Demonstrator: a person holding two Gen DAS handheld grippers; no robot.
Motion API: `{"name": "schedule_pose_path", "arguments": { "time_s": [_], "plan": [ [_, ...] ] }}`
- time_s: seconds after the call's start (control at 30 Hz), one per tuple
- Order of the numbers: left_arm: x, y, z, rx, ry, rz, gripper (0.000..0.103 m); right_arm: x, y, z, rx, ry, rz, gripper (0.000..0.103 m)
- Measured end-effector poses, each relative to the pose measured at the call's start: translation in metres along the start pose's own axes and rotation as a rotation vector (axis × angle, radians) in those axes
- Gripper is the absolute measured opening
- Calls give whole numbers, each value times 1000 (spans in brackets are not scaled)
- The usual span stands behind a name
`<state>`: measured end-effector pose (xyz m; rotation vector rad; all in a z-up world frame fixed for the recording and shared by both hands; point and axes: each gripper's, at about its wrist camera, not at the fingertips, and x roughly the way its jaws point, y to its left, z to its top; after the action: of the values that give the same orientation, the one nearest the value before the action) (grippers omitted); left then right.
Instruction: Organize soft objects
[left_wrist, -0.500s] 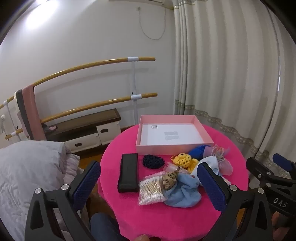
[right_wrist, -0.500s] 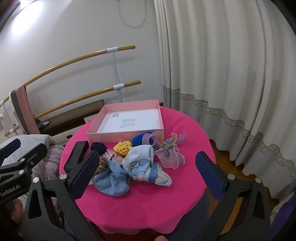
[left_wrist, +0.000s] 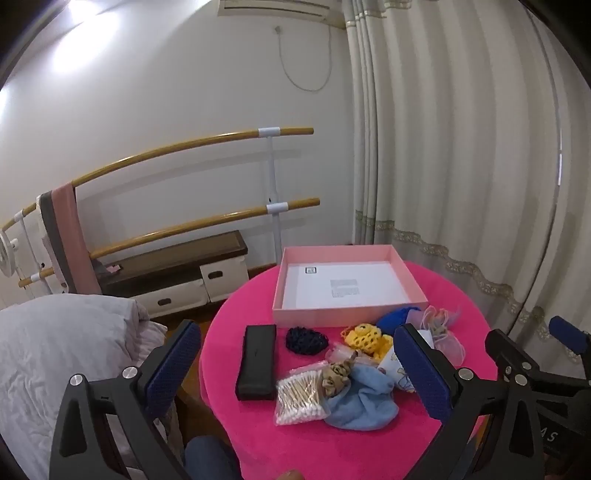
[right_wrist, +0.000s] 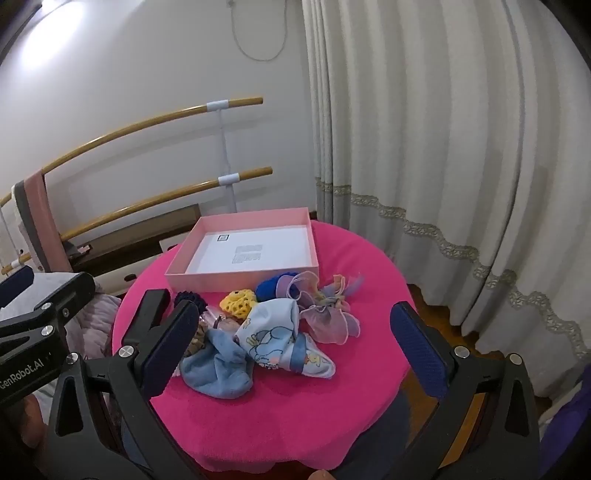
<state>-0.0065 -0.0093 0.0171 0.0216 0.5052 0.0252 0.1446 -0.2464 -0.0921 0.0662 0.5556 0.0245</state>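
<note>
Soft items lie heaped on the round pink-covered table (right_wrist: 295, 413): a light blue cloth (right_wrist: 218, 369), a cartoon-print cloth (right_wrist: 277, 332), a sheer pink pouch (right_wrist: 330, 323), a yellow knit piece (left_wrist: 364, 336), a dark navy knit piece (left_wrist: 306, 340), a blue item (left_wrist: 397, 318) and a brown scrunchie (left_wrist: 336, 374). Behind them stands a pink box (left_wrist: 351, 314) with only a white sheet inside. My left gripper (left_wrist: 295, 330) hovers open short of the heap. My right gripper (right_wrist: 291, 310) also hangs open and holds nothing.
A black case (left_wrist: 257, 360) and a bag of cotton swabs (left_wrist: 299, 397) lie left of the heap. Curtains (right_wrist: 443, 166) hang to the right, wall bars (left_wrist: 192, 225) and a low cabinet (left_wrist: 173, 277) behind, bedding (left_wrist: 55, 350) at left.
</note>
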Motion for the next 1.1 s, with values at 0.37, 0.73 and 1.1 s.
{"name": "schedule_pose_path", "arguments": {
  "time_s": [0.37,0.73,1.1],
  "plan": [
    [11,2,2,-7,12,9,103,0,-1,1,-6,-8,-22,103],
    [6,5,0,-24,-45,23,103,-14,-4,9,-11,-61,-33,103],
    [7,2,-6,-15,-83,50,103,-21,-2,9,-20,-91,-32,103]
  ]
}}
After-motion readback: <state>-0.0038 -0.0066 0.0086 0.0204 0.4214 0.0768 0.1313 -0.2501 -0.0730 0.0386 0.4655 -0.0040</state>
